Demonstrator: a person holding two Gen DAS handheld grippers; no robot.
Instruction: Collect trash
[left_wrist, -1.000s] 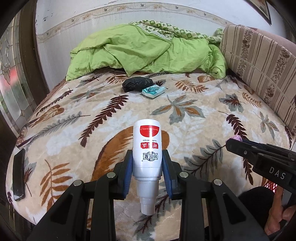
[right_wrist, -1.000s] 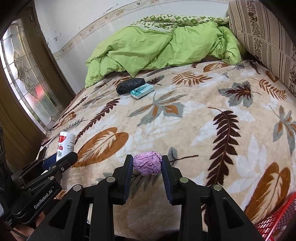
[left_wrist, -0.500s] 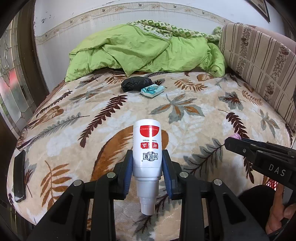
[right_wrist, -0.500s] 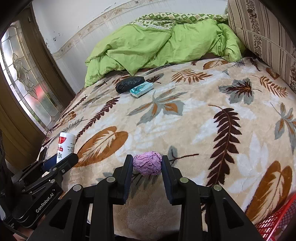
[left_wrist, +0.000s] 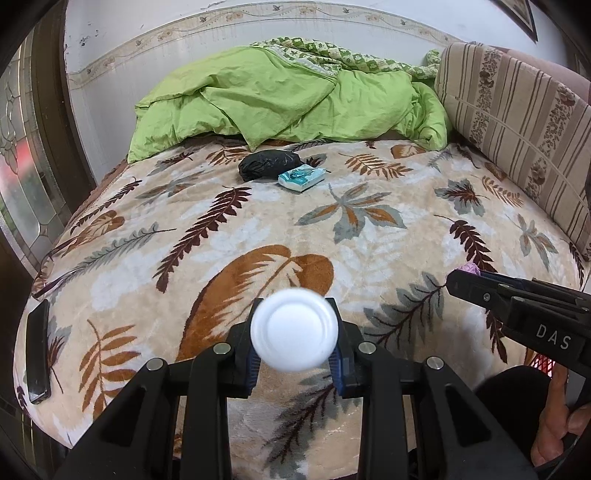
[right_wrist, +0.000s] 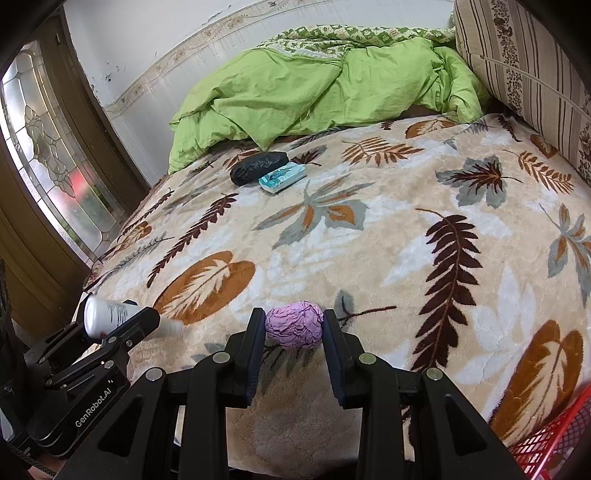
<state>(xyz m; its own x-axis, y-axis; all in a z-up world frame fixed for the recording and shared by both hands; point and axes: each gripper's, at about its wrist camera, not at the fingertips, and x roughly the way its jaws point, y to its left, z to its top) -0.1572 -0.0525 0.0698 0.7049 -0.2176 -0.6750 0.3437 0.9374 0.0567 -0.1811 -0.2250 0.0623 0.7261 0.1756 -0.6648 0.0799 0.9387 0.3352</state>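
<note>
Left wrist view: the left hand-held gripper (left_wrist: 294, 345) is clamped on a white bottle (left_wrist: 294, 329) (round end toward the camera) above the bed's (left_wrist: 369, 243) near edge. The right hand-held gripper (right_wrist: 294, 328) squeezes a crumpled purple paper ball (right_wrist: 294, 324).

A white bottle (left_wrist: 294, 329) sits low centre, its round end facing the camera. A crumpled purple paper ball (right_wrist: 294, 329) sits low centre. A black bag (left_wrist: 269, 165) and teal packet (left_wrist: 301, 178) lie on the bed, upper centre, touching.

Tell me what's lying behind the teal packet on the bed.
A black bag lies behind the teal packet, touching it. Whatever is inside the bag can't be seen.
</note>
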